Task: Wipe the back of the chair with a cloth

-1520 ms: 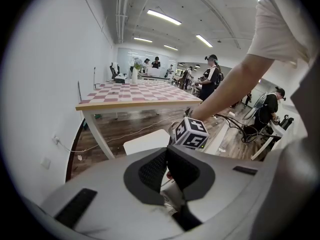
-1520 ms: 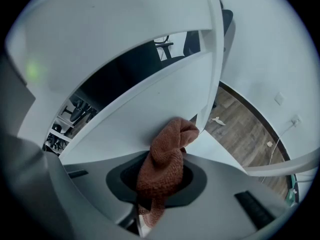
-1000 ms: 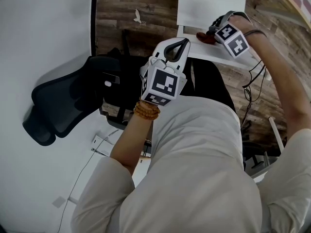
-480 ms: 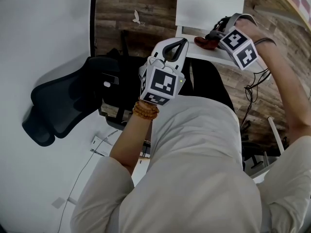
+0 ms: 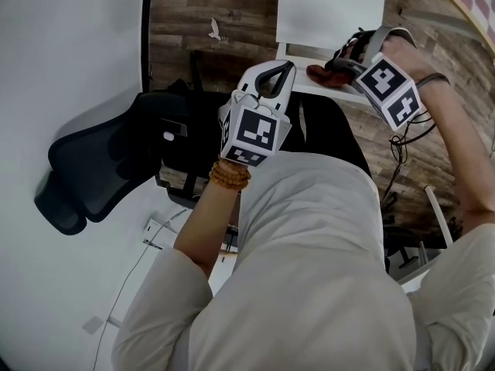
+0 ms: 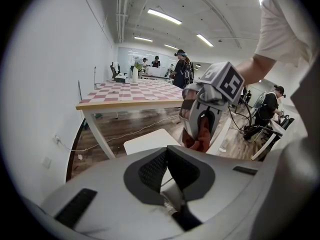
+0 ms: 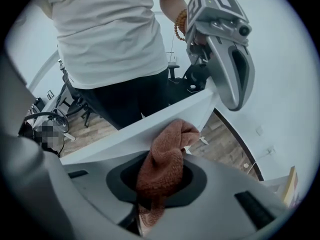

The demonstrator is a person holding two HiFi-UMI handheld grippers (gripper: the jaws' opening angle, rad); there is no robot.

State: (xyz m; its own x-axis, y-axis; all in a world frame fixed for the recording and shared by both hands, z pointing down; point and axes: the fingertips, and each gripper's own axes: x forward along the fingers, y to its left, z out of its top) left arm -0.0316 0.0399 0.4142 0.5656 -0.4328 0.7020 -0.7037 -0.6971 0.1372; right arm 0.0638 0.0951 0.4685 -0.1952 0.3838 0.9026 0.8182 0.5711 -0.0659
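My left gripper hangs close before my body, jaws together, nothing between them. Beyond it, my right gripper is clamped on the cloth above the desk's near edge. The chair stands well apart, off the desk's near-left corner. I judge that the cloth is secured and that carrying it over and all the wiping remain.

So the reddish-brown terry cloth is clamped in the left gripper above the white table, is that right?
Not quite. The reddish-brown terry cloth is clamped in the right gripper, not the left, as the right gripper view shows. The left gripper has nothing between its jaws. The cloth is indeed above the white table.
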